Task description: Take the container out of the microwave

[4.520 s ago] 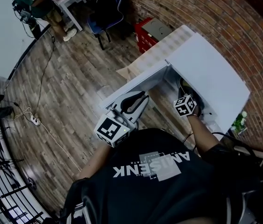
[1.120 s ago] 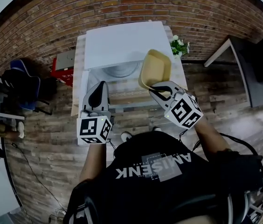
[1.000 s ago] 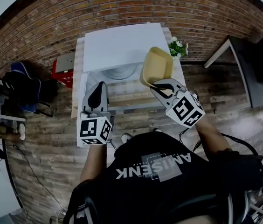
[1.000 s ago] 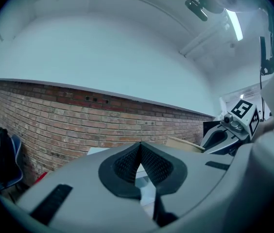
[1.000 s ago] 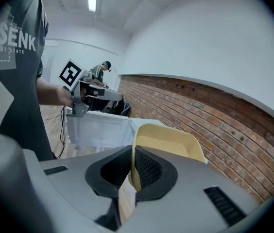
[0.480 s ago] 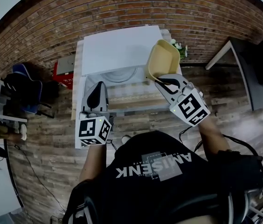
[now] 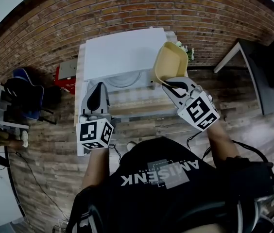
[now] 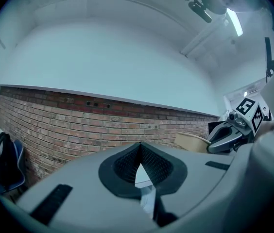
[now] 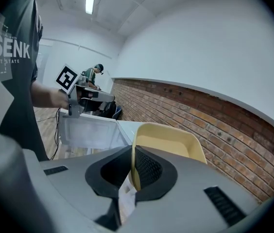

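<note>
While the container (image 7: pixel 170 61) hangs tilted at upper centre of the head view, clear of the microwave (image 7: pixel 122 45), only one rim is pinched by the right gripper (image 7: pixel 169 84); judged risk: a wrist jerk lets it swing or slip out, or clips the plant (image 7: pixel 187 52) just beside it; the left gripper (image 7: pixel 97 92) sits at lower left.
Left gripper view: jaws meet at the tips; nothing visibly pinched.
Right gripper view: jaws nearly closed, clamping the yellow rim at centre; open door (image 9: pixel 86 130) at left.
</note>
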`<state>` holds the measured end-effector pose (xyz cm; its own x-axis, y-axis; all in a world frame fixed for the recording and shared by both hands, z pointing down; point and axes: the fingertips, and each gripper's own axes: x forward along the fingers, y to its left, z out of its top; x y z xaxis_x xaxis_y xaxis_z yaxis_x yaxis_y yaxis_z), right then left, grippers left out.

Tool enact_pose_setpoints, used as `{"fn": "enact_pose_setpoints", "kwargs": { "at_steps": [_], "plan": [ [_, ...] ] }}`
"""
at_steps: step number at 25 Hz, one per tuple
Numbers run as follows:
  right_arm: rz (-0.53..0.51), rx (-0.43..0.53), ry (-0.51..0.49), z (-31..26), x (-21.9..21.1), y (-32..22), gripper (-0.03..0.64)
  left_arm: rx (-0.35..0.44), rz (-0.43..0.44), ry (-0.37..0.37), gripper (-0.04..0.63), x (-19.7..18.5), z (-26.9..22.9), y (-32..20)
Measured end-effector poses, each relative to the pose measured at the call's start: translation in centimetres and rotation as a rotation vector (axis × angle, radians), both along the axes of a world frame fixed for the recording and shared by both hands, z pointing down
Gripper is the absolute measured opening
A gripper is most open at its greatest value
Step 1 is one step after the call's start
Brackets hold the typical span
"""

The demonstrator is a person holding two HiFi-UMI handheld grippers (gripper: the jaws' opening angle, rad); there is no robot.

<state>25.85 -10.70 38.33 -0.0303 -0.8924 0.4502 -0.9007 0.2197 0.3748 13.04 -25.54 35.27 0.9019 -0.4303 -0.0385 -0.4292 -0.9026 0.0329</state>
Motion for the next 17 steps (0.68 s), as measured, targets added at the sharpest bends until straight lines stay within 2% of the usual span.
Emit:
{"fn": "enact_pose_setpoints", "kwargs": {
  "at_steps": [17],
  "plan": [
    [0.009, 0.005, 0.005, -0.48, -0.16, 0.46, 0.052, -0.018, 0.015, 0.008, 0.012, -0.21, -0.01, 0.95]
  ]
}}
